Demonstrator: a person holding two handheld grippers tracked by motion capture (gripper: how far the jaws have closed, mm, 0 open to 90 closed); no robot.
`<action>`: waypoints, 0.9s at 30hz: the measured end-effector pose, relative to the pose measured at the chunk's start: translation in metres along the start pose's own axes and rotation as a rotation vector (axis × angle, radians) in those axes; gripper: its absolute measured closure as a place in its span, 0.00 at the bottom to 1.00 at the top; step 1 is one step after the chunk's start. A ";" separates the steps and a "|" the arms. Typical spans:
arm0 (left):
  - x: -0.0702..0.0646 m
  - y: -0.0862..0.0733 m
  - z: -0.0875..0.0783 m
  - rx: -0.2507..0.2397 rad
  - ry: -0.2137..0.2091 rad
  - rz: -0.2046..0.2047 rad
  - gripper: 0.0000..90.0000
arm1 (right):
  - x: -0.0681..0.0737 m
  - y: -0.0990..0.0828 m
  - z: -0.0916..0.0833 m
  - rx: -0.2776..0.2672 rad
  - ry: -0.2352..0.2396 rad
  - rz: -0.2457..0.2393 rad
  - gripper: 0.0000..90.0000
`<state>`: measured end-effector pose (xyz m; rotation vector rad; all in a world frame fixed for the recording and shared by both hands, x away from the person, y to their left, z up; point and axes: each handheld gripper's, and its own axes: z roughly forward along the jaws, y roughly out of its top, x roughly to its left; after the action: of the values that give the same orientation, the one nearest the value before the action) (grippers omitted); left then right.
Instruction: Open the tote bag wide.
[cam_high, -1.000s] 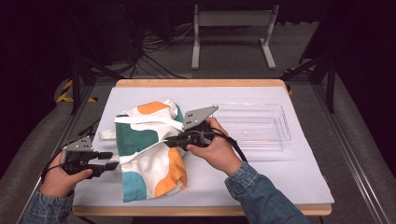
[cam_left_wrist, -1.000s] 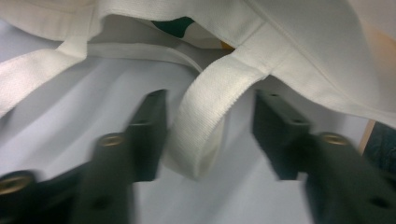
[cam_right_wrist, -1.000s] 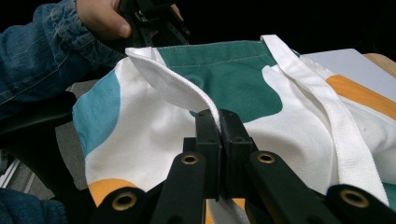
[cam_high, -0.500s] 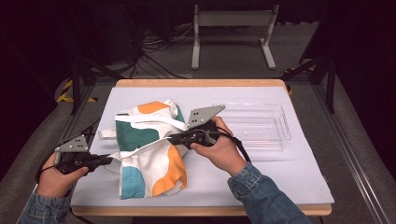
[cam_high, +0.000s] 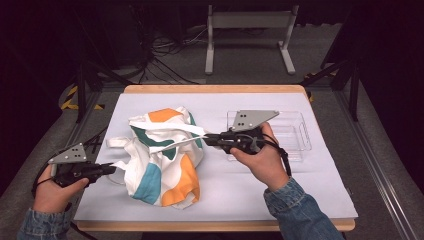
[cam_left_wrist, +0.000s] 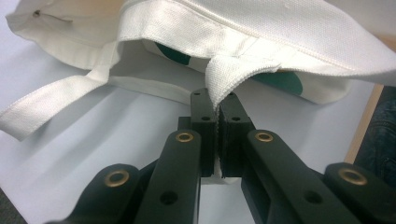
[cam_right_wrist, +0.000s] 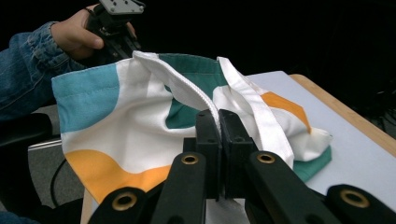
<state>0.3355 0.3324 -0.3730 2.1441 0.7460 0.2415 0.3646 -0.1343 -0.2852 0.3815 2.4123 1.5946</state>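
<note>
**Cloth bag held at 2 edges, on a table**

Item: 1 cloth bag (cam_high: 162, 160), white with orange, teal and dark green patches, lying crumpled on the white table cover (cam_high: 280, 190), left of centre.

High view: the bag sits between the 2 grippers. The left gripper (cam_high: 111, 169) meets the bag's left edge, near the front-left corner of the table. The right gripper (cam_high: 206, 140) reaches in from the right and meets a white strap (cam_high: 175, 145) stretched across the top of the bag. A clear plastic tray (cam_high: 295, 131) lies on the cover behind the right hand (cam_high: 260, 157), apart from the bag.

Left gripper view: the jaws have just been closing and now stand together, clamped on a fold of white hem (cam_left_wrist: 229, 77) at the bag's rim. A loose strap (cam_left_wrist: 51, 105) lies flat on the cover to one side. The bag's underside rises just above the jaw tips, with green print visible beneath.

Right gripper view: the jaws are pressed together on a white stitched edge (cam_right_wrist: 187, 93) of the bag, which is lifted and spread toward the camera. Beyond the bag, the left hand (cam_right_wrist: 74, 35) holds its gripper at the far edge of the cloth.
</note>
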 end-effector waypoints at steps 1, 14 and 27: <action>0.000 0.000 0.000 0.001 0.000 0.001 0.97 | 0.000 -0.001 -0.006 -0.004 -0.011 0.002 0.97; -0.002 0.002 -0.002 -0.018 -0.001 0.001 0.96 | 0.001 -0.031 -0.038 0.021 -0.089 0.062 0.97; -0.002 0.002 -0.004 -0.026 0.000 0.009 0.96 | 0.004 -0.067 -0.059 0.040 -0.134 0.151 0.97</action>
<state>0.3330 0.3327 -0.3685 2.1234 0.7300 0.2546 0.3352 -0.2088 -0.3245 0.6705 2.3665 1.5277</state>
